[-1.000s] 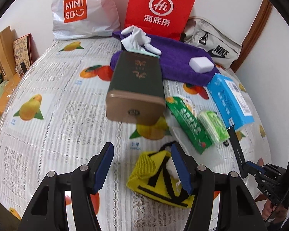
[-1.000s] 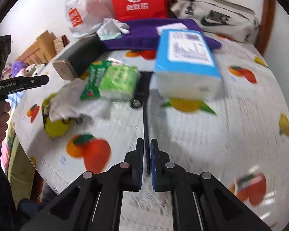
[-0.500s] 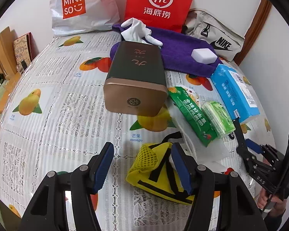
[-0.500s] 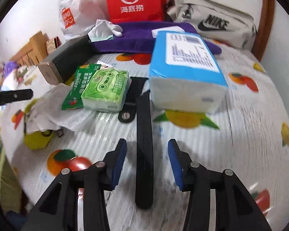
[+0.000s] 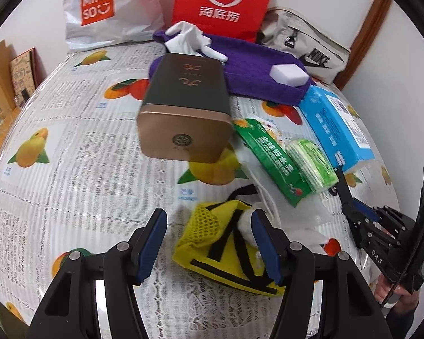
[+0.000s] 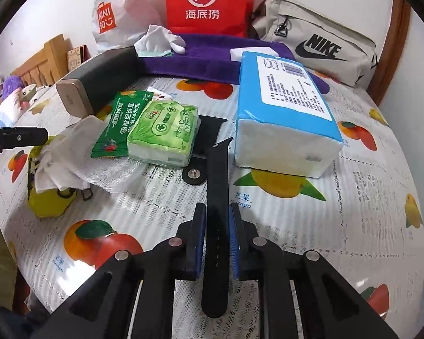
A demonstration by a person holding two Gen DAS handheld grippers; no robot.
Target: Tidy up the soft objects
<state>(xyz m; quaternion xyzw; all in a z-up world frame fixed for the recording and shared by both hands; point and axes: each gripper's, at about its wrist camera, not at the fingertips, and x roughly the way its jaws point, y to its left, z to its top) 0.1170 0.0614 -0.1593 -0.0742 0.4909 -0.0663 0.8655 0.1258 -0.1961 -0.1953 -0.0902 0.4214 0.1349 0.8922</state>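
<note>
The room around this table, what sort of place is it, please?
Probably a lived-in home, not a lab or shop. The table has a fruit-print lace cover, shopping bags lean against the wall, and plush toys lie beside wooden furniture.

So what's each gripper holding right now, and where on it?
Right gripper pinches the black strap mid-length, jaws just closing. Left gripper holds nothing.

From my right wrist view, the big tissue pack [image 6: 285, 113] is the landmark: just left of it lies the watch strap [image 6: 216, 197], then the small tissue pack [image 6: 164, 134]; behind it, the towel [image 6: 212, 56].
</note>
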